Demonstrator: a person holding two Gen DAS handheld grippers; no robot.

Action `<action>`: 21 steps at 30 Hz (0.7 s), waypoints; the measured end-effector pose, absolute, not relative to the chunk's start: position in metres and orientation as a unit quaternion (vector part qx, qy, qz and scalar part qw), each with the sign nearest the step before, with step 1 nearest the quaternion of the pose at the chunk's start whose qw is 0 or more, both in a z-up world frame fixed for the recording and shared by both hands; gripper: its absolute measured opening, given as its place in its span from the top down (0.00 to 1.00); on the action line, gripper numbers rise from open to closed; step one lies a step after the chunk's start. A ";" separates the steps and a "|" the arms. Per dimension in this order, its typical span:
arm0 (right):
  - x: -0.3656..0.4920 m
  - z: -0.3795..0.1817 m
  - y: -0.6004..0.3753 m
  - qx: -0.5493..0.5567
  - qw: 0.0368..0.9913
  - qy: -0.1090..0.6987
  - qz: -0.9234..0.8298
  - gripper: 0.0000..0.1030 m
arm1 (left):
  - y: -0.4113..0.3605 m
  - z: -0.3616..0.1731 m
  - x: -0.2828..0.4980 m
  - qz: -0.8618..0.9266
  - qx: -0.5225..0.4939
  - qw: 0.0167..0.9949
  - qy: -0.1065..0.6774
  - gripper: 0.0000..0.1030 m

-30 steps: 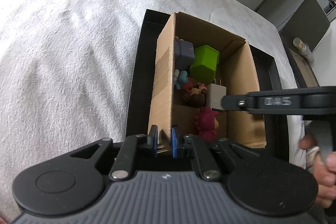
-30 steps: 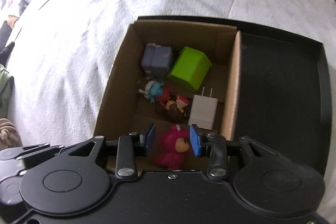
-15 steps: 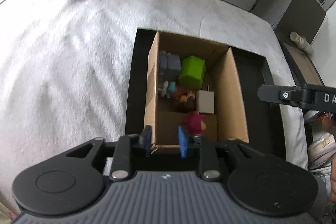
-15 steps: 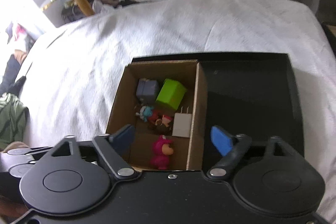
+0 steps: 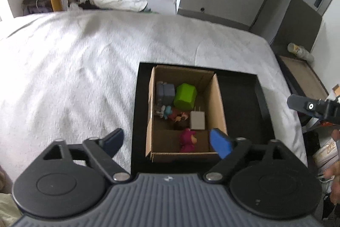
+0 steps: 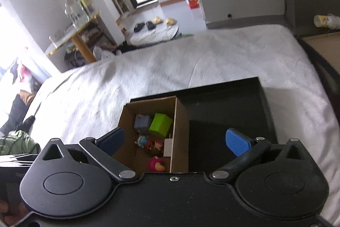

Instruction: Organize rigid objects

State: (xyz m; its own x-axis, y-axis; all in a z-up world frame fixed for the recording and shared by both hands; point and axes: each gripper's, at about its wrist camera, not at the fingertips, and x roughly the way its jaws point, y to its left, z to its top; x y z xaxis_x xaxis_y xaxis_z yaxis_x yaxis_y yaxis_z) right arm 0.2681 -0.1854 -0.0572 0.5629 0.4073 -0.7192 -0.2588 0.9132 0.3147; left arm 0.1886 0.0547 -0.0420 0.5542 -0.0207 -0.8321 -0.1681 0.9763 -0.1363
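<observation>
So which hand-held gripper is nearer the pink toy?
Left hand-held gripper, above the pink toy in the box; right hand-held gripper out right of the tray. Both have just been opening, empty.

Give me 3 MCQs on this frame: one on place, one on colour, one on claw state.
1. Where is the pink toy?
A. on the bedspread
B. in the box, near end
C. in the right claw

2. What colour is the block beside the grey cube?
A. green
B. yellow
C. red

3. How does the left claw stand?
A. shut on the charger
B. shut, empty
C. open, empty

Key: 1 B, it lies on the box floor nearest the camera. 2 A, lime green by the grey cube at the far end. 3 C, its jaws have just been opening and nothing is between them.
</observation>
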 end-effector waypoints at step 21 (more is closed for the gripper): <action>0.203 -0.009 -0.235 0.093 0.915 0.358 0.161 0.00 | 0.034 0.016 0.132 0.015 -0.133 0.908 0.398 0.00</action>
